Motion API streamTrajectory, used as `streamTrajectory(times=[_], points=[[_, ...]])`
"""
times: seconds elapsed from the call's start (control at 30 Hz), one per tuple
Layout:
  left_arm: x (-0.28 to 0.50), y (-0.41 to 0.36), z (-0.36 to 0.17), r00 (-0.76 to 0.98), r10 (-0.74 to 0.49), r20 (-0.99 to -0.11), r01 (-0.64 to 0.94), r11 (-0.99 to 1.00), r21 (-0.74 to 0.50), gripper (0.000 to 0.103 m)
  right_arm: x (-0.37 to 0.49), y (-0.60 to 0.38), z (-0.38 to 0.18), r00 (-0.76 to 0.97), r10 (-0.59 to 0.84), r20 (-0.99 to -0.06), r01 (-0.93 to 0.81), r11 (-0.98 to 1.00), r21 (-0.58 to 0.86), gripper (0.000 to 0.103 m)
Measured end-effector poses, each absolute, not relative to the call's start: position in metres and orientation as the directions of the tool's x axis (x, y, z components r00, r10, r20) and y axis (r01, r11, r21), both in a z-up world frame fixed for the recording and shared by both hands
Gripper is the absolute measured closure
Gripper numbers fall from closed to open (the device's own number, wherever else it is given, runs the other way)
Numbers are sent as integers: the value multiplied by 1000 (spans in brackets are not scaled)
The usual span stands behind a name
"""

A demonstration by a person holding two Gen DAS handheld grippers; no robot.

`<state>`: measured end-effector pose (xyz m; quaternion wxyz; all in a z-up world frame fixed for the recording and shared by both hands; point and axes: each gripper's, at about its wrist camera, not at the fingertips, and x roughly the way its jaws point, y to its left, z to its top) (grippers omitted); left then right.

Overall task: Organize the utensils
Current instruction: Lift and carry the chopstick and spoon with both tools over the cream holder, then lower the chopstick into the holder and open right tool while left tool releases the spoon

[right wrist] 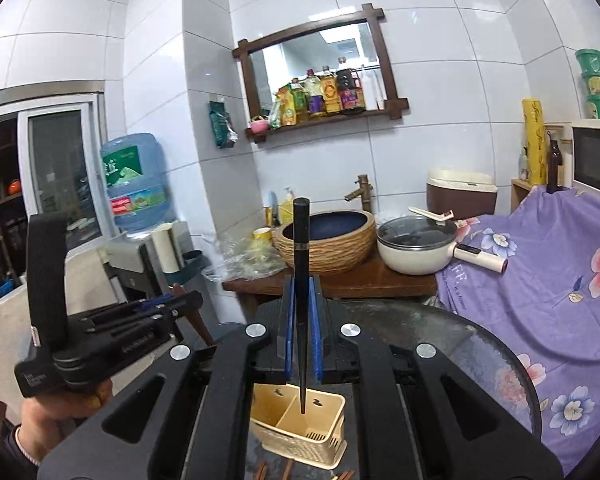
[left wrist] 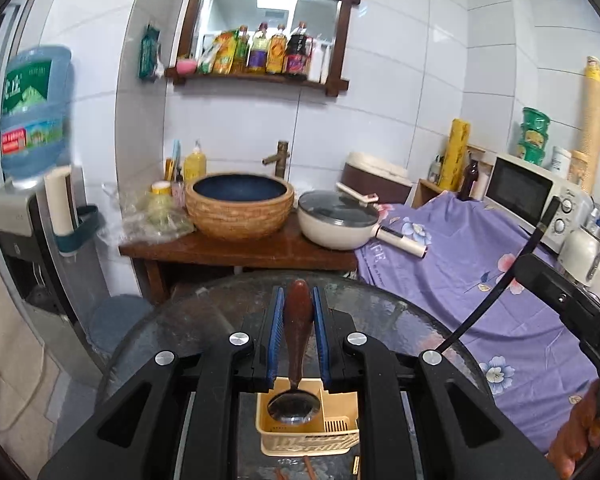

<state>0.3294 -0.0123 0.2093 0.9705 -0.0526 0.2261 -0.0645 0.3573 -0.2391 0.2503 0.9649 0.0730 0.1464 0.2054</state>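
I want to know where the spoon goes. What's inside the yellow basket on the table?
The yellow basket looks empty: a divider and a slotted floor show in its compartments. The spoon and the black chopsticks hang above it, each held in a claw. The claws hide part of its back edge.

Left claw (left wrist: 298, 336) grips spoon (left wrist: 297, 344) above utensil basket (left wrist: 308, 442).

The water bottle (left wrist: 34, 114) on the dispenser is smeared by blur in the left view. Brown sticks (right wrist: 262, 471) below the cream utensil basket (right wrist: 300, 436) run off the bottom edge; what they are cannot be told. The spoon (left wrist: 296, 360) hides part of the basket's floor. Bottle labels (left wrist: 260, 54) on the mirror shelf are too small to read.
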Motion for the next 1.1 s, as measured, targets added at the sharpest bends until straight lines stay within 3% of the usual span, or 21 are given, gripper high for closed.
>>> streamTrajectory(times=[0.53,1.1], points=[[352,-15,118,834,-137,-535,72,988,-140,89,391,-224,160,825,405,-395,-352,914,201,95],[359,-14,78,793,-111,-599,56,992,-110,89,401,-222,135,809,388,-441,-325,921,214,95]])
